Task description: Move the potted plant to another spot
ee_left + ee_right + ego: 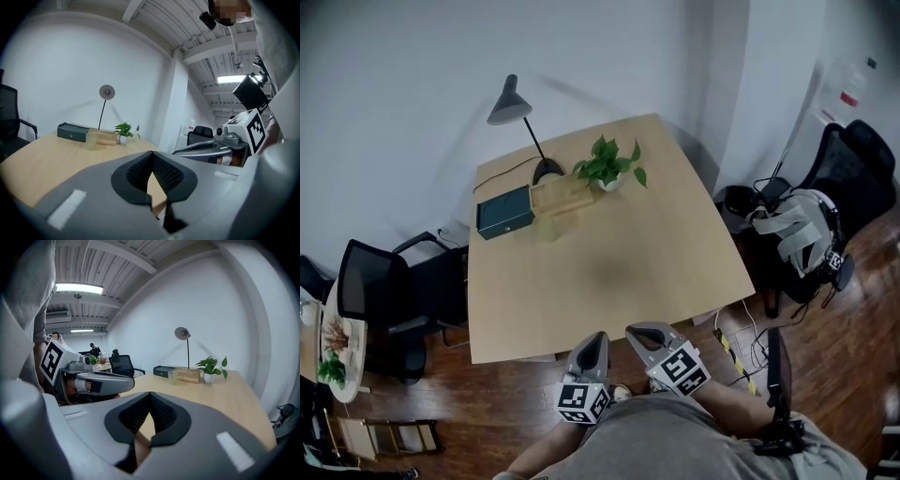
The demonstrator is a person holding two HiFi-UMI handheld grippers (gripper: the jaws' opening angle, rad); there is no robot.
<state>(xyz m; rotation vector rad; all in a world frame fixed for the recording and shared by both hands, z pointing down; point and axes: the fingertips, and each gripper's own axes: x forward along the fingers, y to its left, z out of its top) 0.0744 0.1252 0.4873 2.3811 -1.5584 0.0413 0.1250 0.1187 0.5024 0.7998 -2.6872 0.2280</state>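
The left gripper (pixel 597 340) and the right gripper (pixel 644 333) hang side by side just off the near edge of the table (pixel 609 281), each with its jaws pressed together on nothing. The potted plant (pixel 609 170) stands near the table's far edge, well apart from both, with a wooden block (pixel 562 194) just to its left, a dark box (pixel 504 212) further left and a desk lamp (pixel 511 103) behind. This looks like the approach, before any grasp: the next move calls for reaching across the table, spreading one gripper's jaws and closing them on the small white pot, not the leaves
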